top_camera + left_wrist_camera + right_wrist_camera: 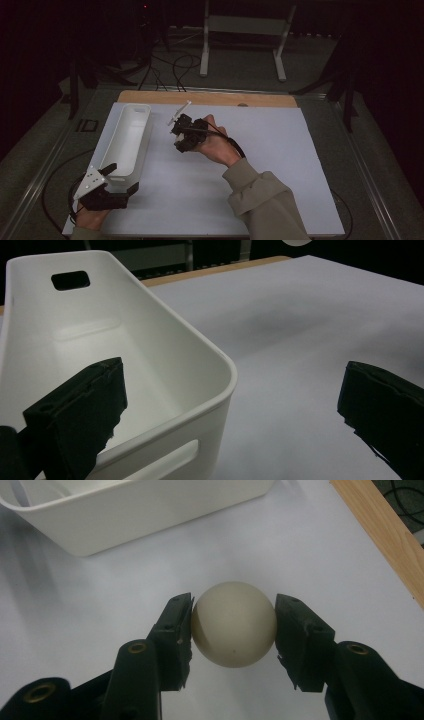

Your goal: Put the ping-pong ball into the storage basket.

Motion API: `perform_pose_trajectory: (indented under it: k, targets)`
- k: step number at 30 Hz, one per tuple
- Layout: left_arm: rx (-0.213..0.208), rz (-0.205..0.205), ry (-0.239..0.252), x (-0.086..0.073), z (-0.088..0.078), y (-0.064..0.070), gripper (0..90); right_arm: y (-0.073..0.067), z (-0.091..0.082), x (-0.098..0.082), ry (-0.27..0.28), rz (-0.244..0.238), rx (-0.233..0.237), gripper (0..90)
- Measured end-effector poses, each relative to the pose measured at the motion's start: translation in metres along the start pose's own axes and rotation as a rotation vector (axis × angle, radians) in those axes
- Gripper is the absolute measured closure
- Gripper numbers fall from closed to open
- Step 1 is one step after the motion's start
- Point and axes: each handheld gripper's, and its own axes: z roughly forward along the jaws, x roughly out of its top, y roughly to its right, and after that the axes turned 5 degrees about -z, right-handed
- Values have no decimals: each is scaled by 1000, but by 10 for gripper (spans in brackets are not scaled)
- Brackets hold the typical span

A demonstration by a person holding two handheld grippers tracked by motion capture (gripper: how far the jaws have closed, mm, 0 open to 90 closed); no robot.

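right tongs [233, 625] clamp ball [233, 624], unseen overhead

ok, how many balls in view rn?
1. The cream ball is pinched between the right gripper pads, above the white sheet beside the white bin. The bin floor that shows in the left gripper view looks bare; its near end is hidden.

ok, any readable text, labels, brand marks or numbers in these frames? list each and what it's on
None readable.
White bin: plain, no print in sight.
Cream ball, clamped in the right gripper: unmarked apart from a tiny dark speck.
Left gripper, white mat: no markings in sight.
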Motion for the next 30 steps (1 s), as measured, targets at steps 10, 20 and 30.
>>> perform_pose_trajectory:
  k: [10,20,30]
  targets:
    - [-1,0,0,0,0,0,1,-4,1,4,3,-3,8,500]
    - [-1,0,-2,0,0,0,1,-8,3,10,8,-15,13,500]
    - [-3,-2,-1,0,0,0,1,-13,5,16,14,-17,21,500]
